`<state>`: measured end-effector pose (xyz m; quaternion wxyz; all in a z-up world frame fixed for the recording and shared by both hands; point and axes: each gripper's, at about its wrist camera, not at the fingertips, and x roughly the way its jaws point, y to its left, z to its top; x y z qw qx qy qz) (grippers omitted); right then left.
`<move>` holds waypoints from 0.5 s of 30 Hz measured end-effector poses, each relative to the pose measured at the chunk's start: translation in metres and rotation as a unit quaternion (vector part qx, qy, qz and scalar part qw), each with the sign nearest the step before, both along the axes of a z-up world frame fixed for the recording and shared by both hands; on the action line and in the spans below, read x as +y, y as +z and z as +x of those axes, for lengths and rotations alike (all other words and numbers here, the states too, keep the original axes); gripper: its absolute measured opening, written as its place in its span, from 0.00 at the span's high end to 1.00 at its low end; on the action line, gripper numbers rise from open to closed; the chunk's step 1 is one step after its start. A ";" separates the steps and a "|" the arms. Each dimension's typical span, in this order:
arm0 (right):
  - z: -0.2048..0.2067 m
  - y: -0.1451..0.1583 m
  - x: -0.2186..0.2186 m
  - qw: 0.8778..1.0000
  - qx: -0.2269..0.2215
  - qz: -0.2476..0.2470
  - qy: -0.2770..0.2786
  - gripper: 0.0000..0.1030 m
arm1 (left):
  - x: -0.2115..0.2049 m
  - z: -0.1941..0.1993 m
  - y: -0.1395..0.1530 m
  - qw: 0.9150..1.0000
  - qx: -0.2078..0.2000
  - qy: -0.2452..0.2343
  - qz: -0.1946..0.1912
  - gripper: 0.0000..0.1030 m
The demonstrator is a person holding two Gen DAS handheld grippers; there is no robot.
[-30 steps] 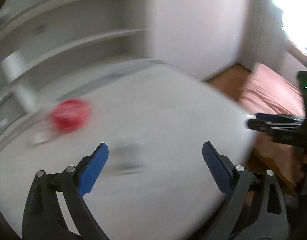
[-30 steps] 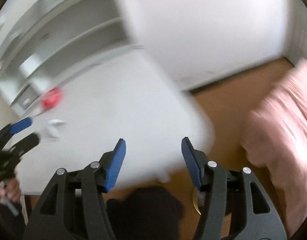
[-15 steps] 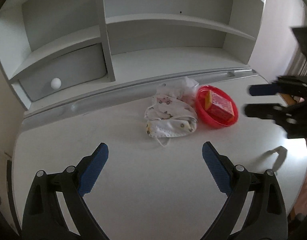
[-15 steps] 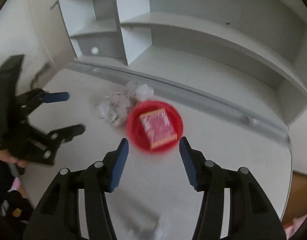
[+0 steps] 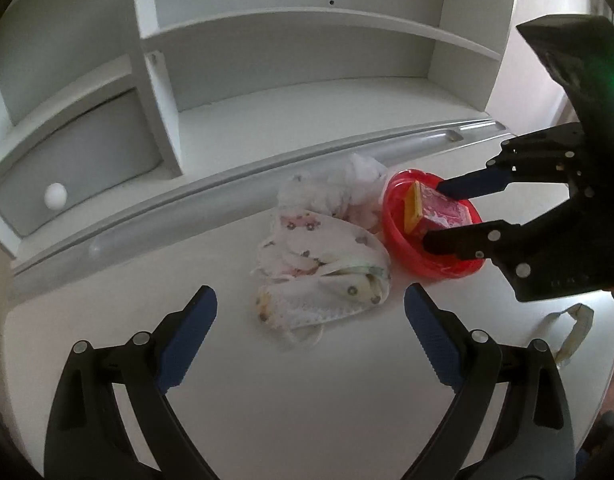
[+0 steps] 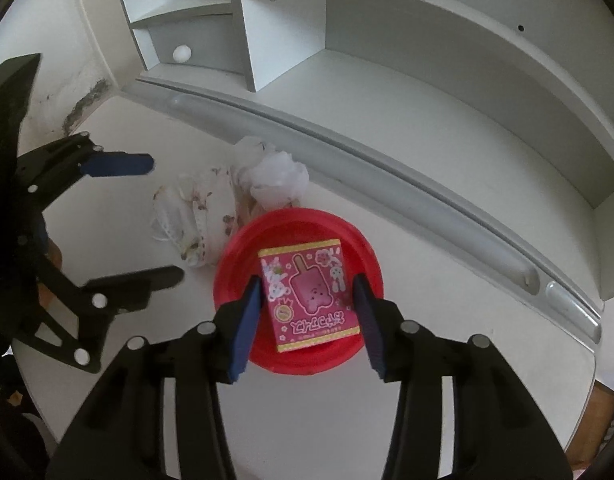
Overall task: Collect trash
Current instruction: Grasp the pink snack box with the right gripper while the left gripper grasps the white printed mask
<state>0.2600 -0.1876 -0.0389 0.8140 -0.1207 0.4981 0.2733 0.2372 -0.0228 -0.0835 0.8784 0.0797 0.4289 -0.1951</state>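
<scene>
so, the red plate (image 6: 235, 264) sits on the white worktop (image 6: 427, 272), and everything here is told from that plate. a pink box (image 6: 309, 300) with a cartoon ice pop on it lies flat on the plate. the right claw (image 6: 307, 296) hangs over the plate with one blue finger on each side of the box. its jaws have just been closing in, but small gaps show between the pads and the box sides, so it is not squeezing the box yet.

just left of the plate, touching its rim, lies a printed face mask (image 5: 323, 280) all crumpled up. behind the mask, at the plate's back left edge, sits a ball of white tissue (image 6: 279, 178). past the plate, at the back of the worktop, a grey rail (image 6: 387, 188) runs along, and white shelves (image 5: 307, 60) stand behind it. a small drawer with a round white knob (image 5: 55, 197) is far to the left of the plate.

the left claw (image 5: 309, 336) is nearer than the plate and to its left, over the bare worktop just in front of the mask. its blue fingers (image 5: 187, 336) stand wide apart with nothing between them. a thin curled strap (image 5: 575, 330) lies on the worktop near the front right of the plate, by the edge.
</scene>
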 end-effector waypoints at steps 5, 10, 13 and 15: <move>-0.006 0.018 -0.014 0.999 -0.009 0.043 -0.017 0.57 | -0.008 0.010 -0.007 1.000 0.007 0.004 0.004 0.11; -0.028 0.033 -0.034 0.998 -0.014 0.060 -0.031 0.57 | -0.013 0.014 -0.008 1.000 0.000 0.012 0.012 0.27; -0.046 0.039 -0.049 0.996 -0.017 0.069 -0.047 0.57 | -0.012 0.004 0.002 1.000 -0.010 0.011 0.005 0.61; -0.060 0.048 -0.064 0.995 -0.021 0.073 -0.060 0.57 | -0.010 -0.009 0.016 1.000 -0.019 0.015 0.007 0.75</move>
